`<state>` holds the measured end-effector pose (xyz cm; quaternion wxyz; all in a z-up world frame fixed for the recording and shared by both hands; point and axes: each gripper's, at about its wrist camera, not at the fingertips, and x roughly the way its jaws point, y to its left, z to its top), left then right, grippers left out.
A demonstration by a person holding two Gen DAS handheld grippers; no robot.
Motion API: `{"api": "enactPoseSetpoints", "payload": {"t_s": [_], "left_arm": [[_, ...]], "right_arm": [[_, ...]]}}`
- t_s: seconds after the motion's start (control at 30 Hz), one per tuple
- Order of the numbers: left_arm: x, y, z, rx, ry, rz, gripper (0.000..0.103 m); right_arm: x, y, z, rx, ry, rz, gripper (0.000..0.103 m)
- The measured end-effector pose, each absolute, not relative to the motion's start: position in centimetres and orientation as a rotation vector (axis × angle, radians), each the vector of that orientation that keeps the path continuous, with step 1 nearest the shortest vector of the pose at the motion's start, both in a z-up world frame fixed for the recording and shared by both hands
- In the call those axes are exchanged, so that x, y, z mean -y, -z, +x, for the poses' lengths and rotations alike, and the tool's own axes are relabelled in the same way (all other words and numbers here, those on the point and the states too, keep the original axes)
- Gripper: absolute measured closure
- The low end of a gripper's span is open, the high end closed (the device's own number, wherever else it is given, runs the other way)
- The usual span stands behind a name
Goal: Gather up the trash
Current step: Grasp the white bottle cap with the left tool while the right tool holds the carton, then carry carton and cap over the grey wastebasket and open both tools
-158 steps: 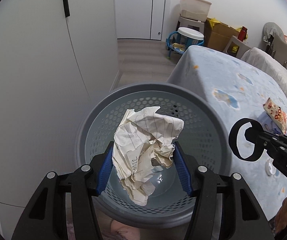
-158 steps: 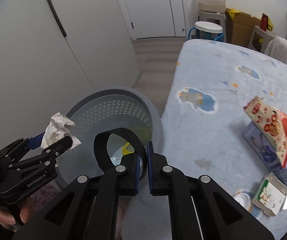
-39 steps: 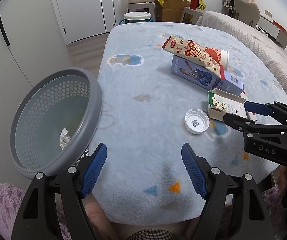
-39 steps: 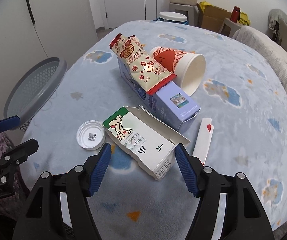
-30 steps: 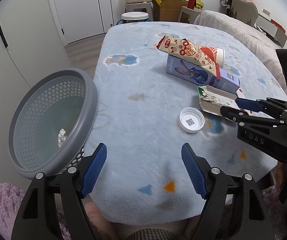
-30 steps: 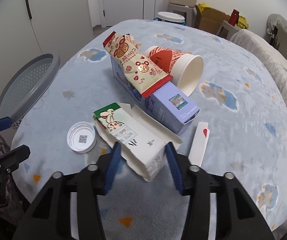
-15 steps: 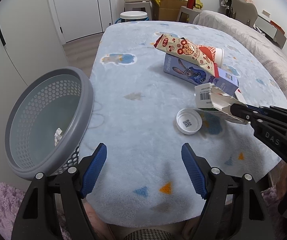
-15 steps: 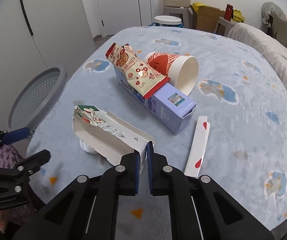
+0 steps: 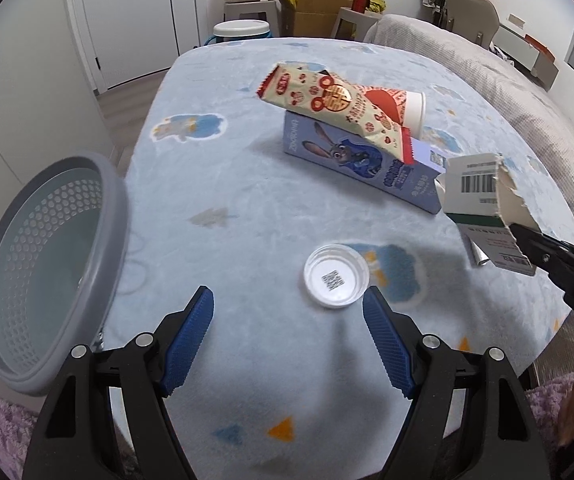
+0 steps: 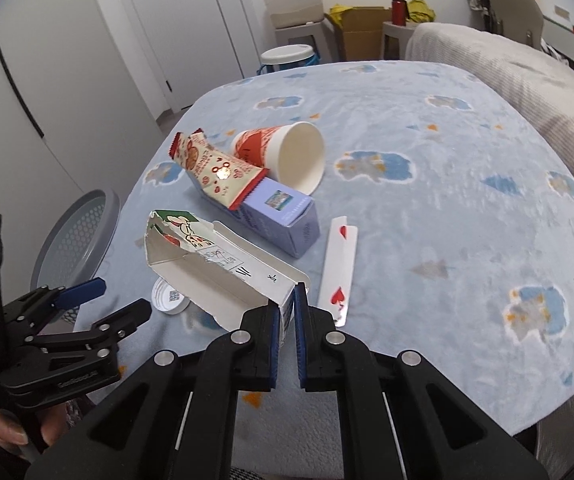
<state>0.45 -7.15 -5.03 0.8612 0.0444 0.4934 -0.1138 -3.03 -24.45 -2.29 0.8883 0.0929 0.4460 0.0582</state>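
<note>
My right gripper (image 10: 287, 322) is shut on the edge of a torn white and green carton (image 10: 215, 268) and holds it lifted above the table; the carton also shows at the right of the left wrist view (image 9: 483, 204). My left gripper (image 9: 287, 340) is open and empty, low over the table's near edge, just short of a white plastic lid (image 9: 335, 275). The grey perforated trash basket (image 9: 111, 240) stands off the table's left edge. A snack wrapper (image 9: 327, 104), a blue box (image 9: 351, 160), a paper cup (image 10: 287, 156) and a white strip with red hearts (image 10: 339, 268) lie on the table.
The table has a light blue fleece cover (image 10: 447, 208). A grey sofa (image 10: 527, 72) runs along its far right. Stools, a storage box and a cardboard box (image 10: 359, 32) stand by the far wall. White doors (image 10: 191, 24) are at the back left.
My right gripper closed on the carton and lifted it off the table, rising further over the last half second. My left gripper stayed open and moved closer to the lid.
</note>
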Motion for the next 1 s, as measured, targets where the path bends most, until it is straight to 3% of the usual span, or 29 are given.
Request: {"api": "enactPoseSetpoints", "payload": {"t_s": [0.4, 0.47, 0.5, 0.6, 1.0], "left_arm": [[10.0, 6.9, 2.0, -1.042, 0.262, 0.125, 0.03], [10.1, 7.1, 2.1, -1.049, 0.267, 0.12, 0.04], [10.1, 7.3, 2.2, -1.057, 0.272, 0.119, 0.051], [9.9, 7.2, 2.0, -1.052, 0.273, 0.116, 0.064], [5.5, 2.7, 0.1, -0.936, 0.272, 0.057, 0.064]], "right_arm": [[25.3, 2.6, -3.0, -0.924, -0.124, 0.219, 0.095], [25.4, 2.7, -3.0, -0.926, -0.121, 0.221, 0.095], [25.5, 2.8, -3.0, -0.926, -0.12, 0.222, 0.095], [25.5, 2.9, -3.0, -0.929, -0.114, 0.218, 0.095], [23.5, 2.1, -3.2, -0.924, -0.107, 0.177, 0.095]]}}
